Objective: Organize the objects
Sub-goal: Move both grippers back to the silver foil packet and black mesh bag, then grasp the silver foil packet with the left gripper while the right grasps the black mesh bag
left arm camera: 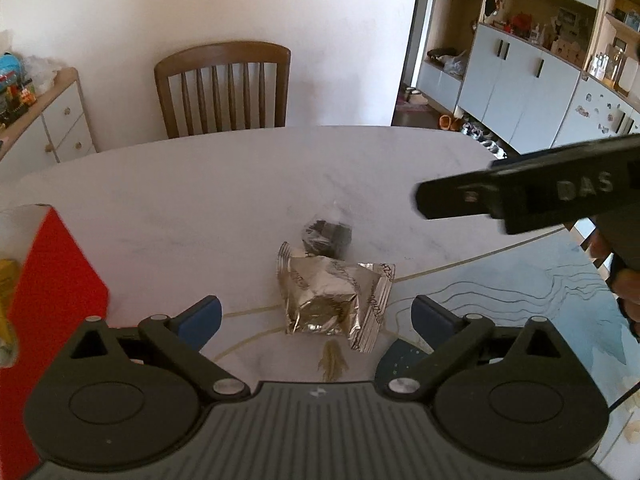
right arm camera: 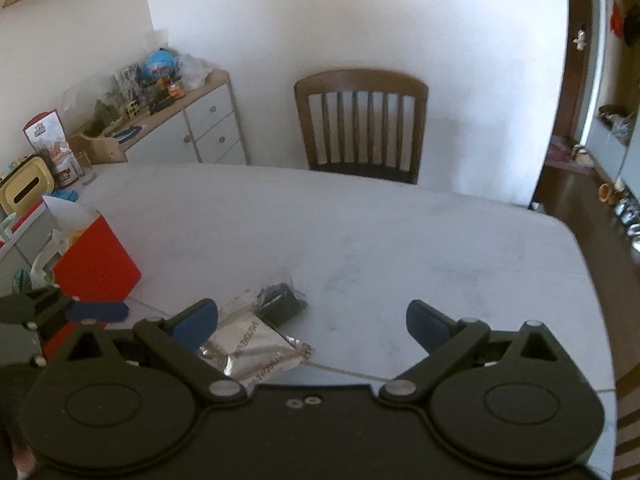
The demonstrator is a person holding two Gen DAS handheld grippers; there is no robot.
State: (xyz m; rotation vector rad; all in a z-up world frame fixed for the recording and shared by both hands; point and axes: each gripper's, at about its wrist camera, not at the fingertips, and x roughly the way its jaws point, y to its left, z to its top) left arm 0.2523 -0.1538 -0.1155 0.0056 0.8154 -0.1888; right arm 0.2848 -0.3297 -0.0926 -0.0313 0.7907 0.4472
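Both my left gripper (left arm camera: 316, 320) and right gripper (right arm camera: 312, 322) stood wide apart, empty. The foil packet (left arm camera: 332, 296) lay on the table (left arm camera: 200, 200), touching a small dark bag (left arm camera: 326, 236); the red box (right arm camera: 96, 268) stood open nearby.

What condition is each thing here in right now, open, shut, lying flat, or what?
Left hand-held gripper: open, empty.
Right hand-held gripper: open, empty.
Crinkled silver foil packet: sealed, lying flat on table.
Small clear bag of dark pieces: lying beyond the packet.
Red cardboard box: top open.
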